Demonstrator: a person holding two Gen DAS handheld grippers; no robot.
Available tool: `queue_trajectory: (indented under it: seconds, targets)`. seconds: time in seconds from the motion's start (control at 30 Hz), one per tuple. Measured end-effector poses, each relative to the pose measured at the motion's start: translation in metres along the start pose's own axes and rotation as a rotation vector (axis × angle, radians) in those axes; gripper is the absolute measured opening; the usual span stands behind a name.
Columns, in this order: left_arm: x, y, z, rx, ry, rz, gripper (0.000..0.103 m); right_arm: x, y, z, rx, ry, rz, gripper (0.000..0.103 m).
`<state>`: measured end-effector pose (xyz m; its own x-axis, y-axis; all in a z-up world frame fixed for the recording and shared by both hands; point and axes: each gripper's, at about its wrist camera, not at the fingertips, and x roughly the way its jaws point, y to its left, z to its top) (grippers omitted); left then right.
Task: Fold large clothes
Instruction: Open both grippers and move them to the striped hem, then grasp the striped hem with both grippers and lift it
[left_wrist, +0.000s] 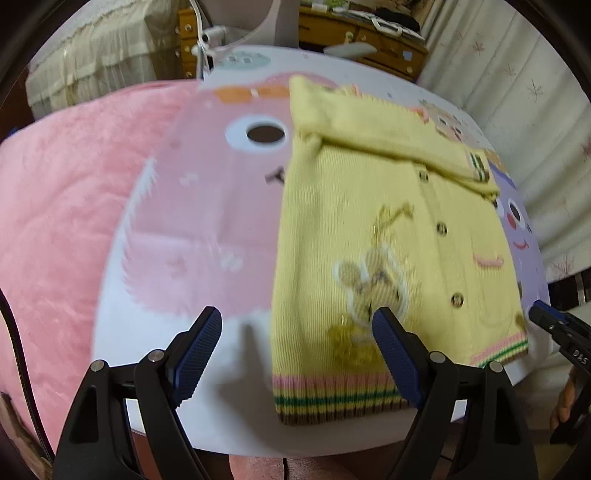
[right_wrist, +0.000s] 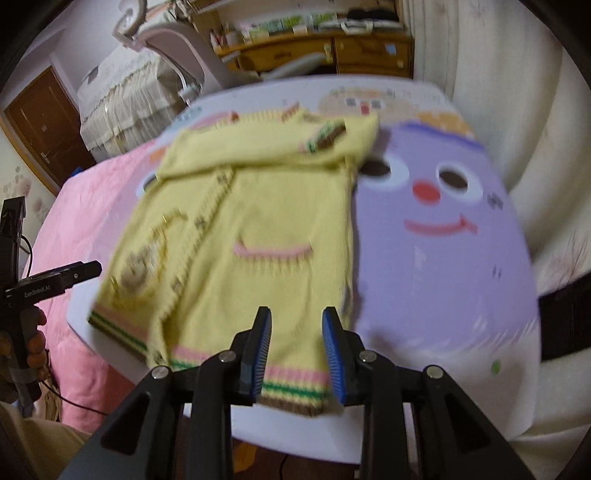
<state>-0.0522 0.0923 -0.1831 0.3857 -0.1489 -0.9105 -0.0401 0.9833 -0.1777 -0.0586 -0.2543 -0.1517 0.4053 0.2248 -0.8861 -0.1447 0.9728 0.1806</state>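
Observation:
A yellow knit cardigan (left_wrist: 399, 236) with a bunny motif, buttons and a striped hem lies flat on a cartoon-print mat (left_wrist: 207, 206), its sleeves folded across the top. It also shows in the right wrist view (right_wrist: 251, 229). My left gripper (left_wrist: 295, 347) is open and empty, above the cardigan's lower left hem corner. My right gripper (right_wrist: 297, 343) is open and empty, just above the hem at the cardigan's lower right. The right gripper also shows at the edge of the left wrist view (left_wrist: 554, 325), and the left gripper in the right wrist view (right_wrist: 55, 277).
The mat (right_wrist: 443, 258) lies on a pink blanket (left_wrist: 55, 229). A wooden dresser (right_wrist: 332, 51), a white chair (right_wrist: 177, 48) and a cloth-covered piece of furniture (right_wrist: 122, 99) stand behind. A curtain (left_wrist: 524, 92) hangs at the right.

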Motion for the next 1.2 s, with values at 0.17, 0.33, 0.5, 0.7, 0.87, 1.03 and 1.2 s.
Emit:
queue_trajectory:
  seconds: [0.17,0.33,0.5,0.7,0.87,1.03,1.2]
  targets:
    - [0.009,-0.001,-0.012,-0.012,0.006,-0.012,0.083,0.008,-0.014,-0.022,0.005,0.047,0.014,0.029]
    - [0.013,0.001,-0.018,-0.019,0.002,-0.02,0.083,0.01,-0.018,-0.031,0.003,0.064,0.031,0.029]
    - [0.011,0.005,-0.018,-0.011,-0.001,-0.032,0.082,0.009,-0.013,-0.034,-0.027,0.055,0.041,0.029]
    - [0.007,0.007,-0.023,0.012,-0.008,-0.04,0.073,0.012,0.0,-0.035,-0.093,0.044,0.04,0.029]
    - [0.006,-0.005,-0.028,0.087,0.002,-0.006,0.057,0.014,0.005,-0.034,-0.121,0.062,0.062,0.014]
    - [0.008,-0.016,-0.024,0.111,0.059,-0.012,0.009,0.011,0.013,-0.031,-0.188,0.064,0.036,0.011]
    - [0.009,-0.026,-0.016,0.112,0.109,0.032,0.007,-0.006,0.014,-0.021,-0.209,0.026,0.052,0.011]
